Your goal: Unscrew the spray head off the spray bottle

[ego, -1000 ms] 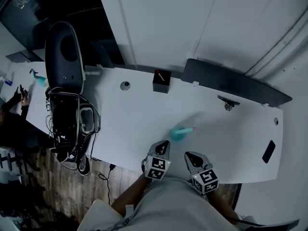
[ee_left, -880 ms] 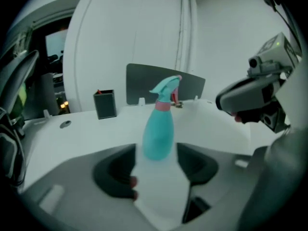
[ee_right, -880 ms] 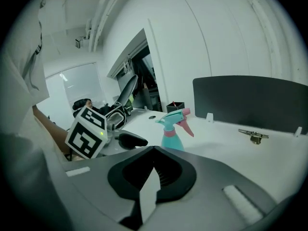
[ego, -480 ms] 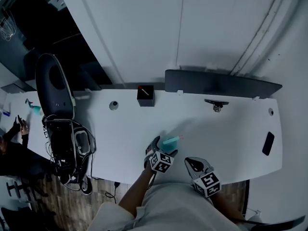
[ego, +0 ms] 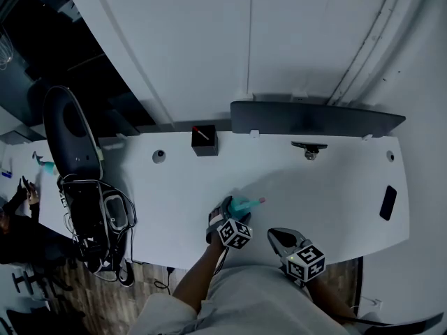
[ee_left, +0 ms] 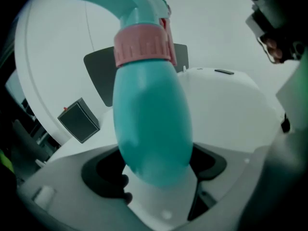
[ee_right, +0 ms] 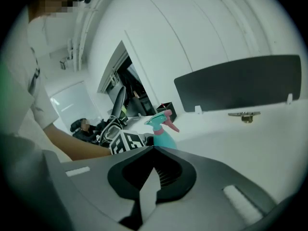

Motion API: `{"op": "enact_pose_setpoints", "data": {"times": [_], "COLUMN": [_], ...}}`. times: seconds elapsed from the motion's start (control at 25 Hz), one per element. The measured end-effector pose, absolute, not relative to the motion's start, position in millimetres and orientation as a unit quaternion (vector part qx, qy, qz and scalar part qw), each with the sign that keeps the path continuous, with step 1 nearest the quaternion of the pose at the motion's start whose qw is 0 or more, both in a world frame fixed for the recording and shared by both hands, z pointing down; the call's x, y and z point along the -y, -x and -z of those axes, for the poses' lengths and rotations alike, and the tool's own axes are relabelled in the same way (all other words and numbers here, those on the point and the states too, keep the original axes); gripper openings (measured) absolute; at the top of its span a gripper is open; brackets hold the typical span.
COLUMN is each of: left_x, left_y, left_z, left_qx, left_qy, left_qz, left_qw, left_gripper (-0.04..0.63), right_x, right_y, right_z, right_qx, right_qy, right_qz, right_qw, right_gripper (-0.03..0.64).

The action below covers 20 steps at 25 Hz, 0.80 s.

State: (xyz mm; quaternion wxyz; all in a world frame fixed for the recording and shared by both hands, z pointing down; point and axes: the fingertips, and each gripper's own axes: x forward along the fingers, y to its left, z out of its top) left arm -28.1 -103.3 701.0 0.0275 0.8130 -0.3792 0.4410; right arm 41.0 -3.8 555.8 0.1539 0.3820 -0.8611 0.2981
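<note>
The spray bottle (ego: pixel 242 204) stands on the white table (ego: pixel 328 187), low in the centre of the head view. Your left gripper (ee_left: pixel 156 174) has just been closing its jaws and grasps the teal body. Your right gripper (ee_right: pixel 147 179), at lower right, is clenched on nothing.

Upright teal spray bottle (ee_left: pixel 151 124), spray head (ee_left: pixel 130 4) attached.

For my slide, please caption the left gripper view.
Left tool, its jaws just closing, grips teal spray bottle below its pink collar.
</note>
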Motion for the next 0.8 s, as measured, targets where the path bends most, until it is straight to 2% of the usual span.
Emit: {"op": "enact_pose_setpoints", "data": {"times": [0.12,0.16,0.2,0.24,0.28,0.36,0.44,0.68,0.72,0.8], "left_x": [110,114,118,123,128,136,141,131,128,123], "left_y": [41,46,51,57,64,76,85,93,93,90], "left_z": [-684,-674,-664,-654,-643,-619,-594,-553,-549,-545], "left_qx": [0.399,0.408,0.416,0.426,0.436,0.458,0.477,0.494,0.494,0.491], "left_qy": [-0.786,-0.773,-0.757,-0.738,-0.719,-0.680,-0.644,-0.555,-0.549,-0.544], "left_qz": [-0.467,-0.476,-0.485,-0.495,-0.503,-0.515,-0.522,-0.541,-0.540,-0.544], "left_qw": [-0.063,-0.100,-0.137,-0.171,-0.202,-0.252,-0.293,-0.394,-0.402,-0.408], "left_gripper": [0.402,0.402,0.402,0.402,0.402,0.402,0.401,0.402,0.402,0.400], "right_x": [7,9,11,15,19,31,40,47,47,47], "right_y": [-32,-28,-24,-20,-16,-10,-4,16,18,18], "right_z": [-548,-540,-531,-521,-511,-496,-491,-509,-513,-518], "right_qx": [0.854,0.844,0.826,0.800,0.767,0.700,0.644,0.561,0.556,0.555], "right_qy": [-0.330,-0.304,-0.275,-0.249,-0.229,-0.207,-0.206,-0.247,-0.254,-0.264], "right_qz": [-0.391,-0.438,-0.491,-0.546,-0.597,-0.671,-0.716,-0.768,-0.770,-0.769], "right_qw": [0.096,0.067,0.031,-0.010,-0.053,-0.128,-0.171,-0.184,-0.183,-0.176], "right_gripper": [0.003,0.078,0.191,0.256,0.264,0.264,0.264,0.259,0.240,0.141]}}
